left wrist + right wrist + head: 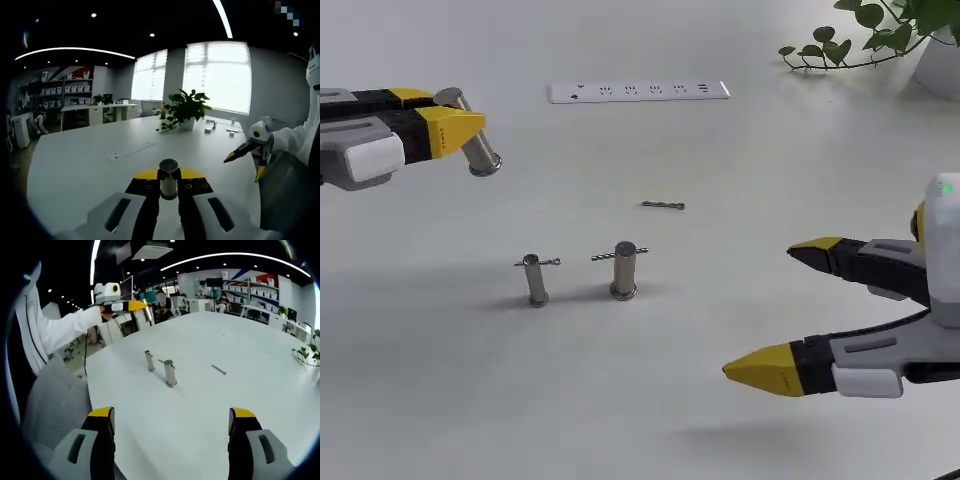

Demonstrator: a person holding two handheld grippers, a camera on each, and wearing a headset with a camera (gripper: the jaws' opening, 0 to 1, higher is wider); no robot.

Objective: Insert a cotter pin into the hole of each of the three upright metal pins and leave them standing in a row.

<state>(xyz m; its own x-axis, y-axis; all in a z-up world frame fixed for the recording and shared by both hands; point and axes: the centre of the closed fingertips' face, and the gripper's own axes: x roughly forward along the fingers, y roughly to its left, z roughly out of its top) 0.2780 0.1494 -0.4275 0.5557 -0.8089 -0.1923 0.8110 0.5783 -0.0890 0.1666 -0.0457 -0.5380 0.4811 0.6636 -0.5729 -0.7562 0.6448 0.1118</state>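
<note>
Your left hand-held gripper (470,130) clamps metal pin (480,155); right hand-held gripper (757,310) wide, empty. Thin cotter pin (663,205) may skid.

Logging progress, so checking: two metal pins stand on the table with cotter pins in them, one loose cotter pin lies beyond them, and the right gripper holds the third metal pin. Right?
Not quite. The left gripper holds the third metal pin, as the left gripper view shows; the right gripper is open and empty. The rest stands.
</note>
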